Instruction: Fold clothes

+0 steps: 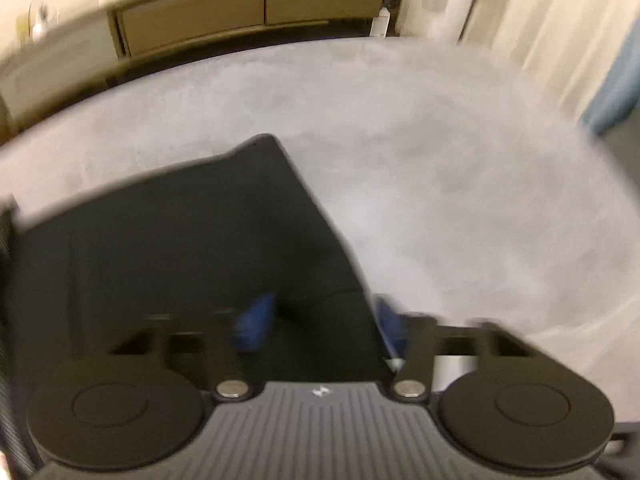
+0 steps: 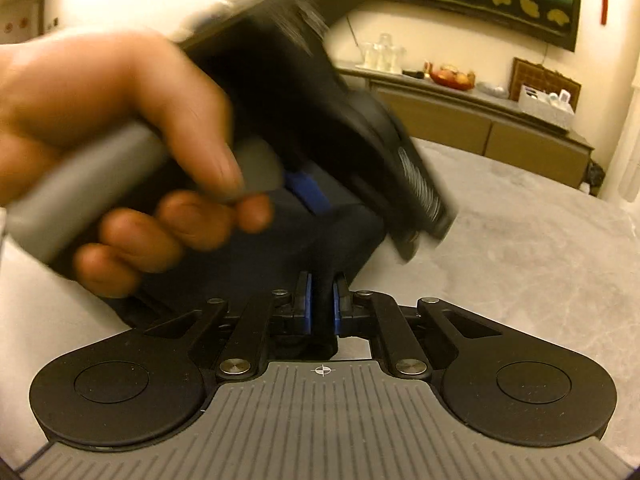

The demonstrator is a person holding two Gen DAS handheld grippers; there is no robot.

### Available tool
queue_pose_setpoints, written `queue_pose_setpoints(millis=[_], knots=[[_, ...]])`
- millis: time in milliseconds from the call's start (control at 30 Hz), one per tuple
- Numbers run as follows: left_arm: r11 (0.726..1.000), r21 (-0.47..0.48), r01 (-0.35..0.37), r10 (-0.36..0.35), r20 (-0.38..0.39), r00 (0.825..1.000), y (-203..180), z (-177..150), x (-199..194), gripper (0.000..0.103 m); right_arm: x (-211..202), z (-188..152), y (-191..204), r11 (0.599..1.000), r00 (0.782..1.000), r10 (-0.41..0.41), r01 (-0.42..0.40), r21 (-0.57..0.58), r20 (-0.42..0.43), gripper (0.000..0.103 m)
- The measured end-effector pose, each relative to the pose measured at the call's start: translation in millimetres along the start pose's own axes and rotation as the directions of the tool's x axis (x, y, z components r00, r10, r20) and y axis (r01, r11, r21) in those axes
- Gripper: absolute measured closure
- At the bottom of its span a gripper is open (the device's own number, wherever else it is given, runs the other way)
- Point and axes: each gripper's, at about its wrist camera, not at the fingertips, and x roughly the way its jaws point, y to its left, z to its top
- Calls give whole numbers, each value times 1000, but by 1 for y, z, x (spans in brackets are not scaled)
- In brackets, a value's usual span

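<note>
A dark navy garment (image 1: 192, 240) lies on a grey round table (image 1: 440, 152), its straight edge running to the lower right. My left gripper (image 1: 320, 320) is open, its blue pads (image 1: 256, 320) spread over the garment's near edge; the view is blurred. In the right wrist view my right gripper (image 2: 321, 296) is shut on a fold of the same dark garment (image 2: 320, 248). The person's hand (image 2: 120, 128) holds the left gripper's body (image 2: 340, 128) just above and ahead of it.
A long brown sideboard (image 1: 248, 12) stands behind the table and also shows in the right wrist view (image 2: 480, 120), with a fruit bowl (image 2: 454, 76) and a basket (image 2: 546, 108) on it. Pale curtains (image 1: 540, 20) hang at the right.
</note>
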Motion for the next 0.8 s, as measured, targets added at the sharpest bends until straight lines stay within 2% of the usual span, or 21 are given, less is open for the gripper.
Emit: queue_pose_setpoints(millis=[33,67,100,133,167,267,367,500,600,633,700,733,767,800], knots=[[1000,12,-9,9,2,1000,1,0,0,75,1,0,-2,1000,1000,11,-11,9,-2,80],[1000,13,-11,11,7,1000,3,0,-1,82,0,0,-6,999,1000,11,-11,40,4,58],[1000,-9,2,-2,21,1000,6,-1,-5,83,-1,1,-10,997,1000,18,-18,81,7,41],[999,-36,19,-17,33,999,10,-1,-9,85,-2,2,-13,994,1000,27,-28,108,15,15],[998,-61,34,-31,44,999,15,0,-13,86,-3,2,-15,990,999,35,-38,134,24,10],[989,-126,71,-61,76,995,27,-2,-25,88,4,3,-12,984,997,77,-78,159,14,13],[978,-174,115,-94,125,988,42,1,-44,91,17,4,-10,974,996,87,-83,209,-9,13],[963,-206,175,-137,187,973,71,4,-78,91,34,11,-6,939,991,135,-122,320,-19,13],[956,-220,195,-147,216,965,97,2,-99,91,45,17,11,939,989,145,-132,317,-19,13],[954,-224,198,-147,225,963,106,0,-105,91,48,20,20,947,990,143,-130,293,-22,17],[950,-234,204,-146,246,958,125,-7,-116,91,53,20,41,969,991,131,-119,216,-41,43],[946,-243,213,-148,259,954,136,-11,-121,91,55,18,52,981,991,120,-110,160,-58,68],[941,-254,225,-153,275,949,147,-17,-127,91,57,16,63,990,991,109,-101,102,-74,81],[937,-260,235,-156,292,944,158,-24,-133,91,52,14,74,997,996,70,-68,33,-53,85]])
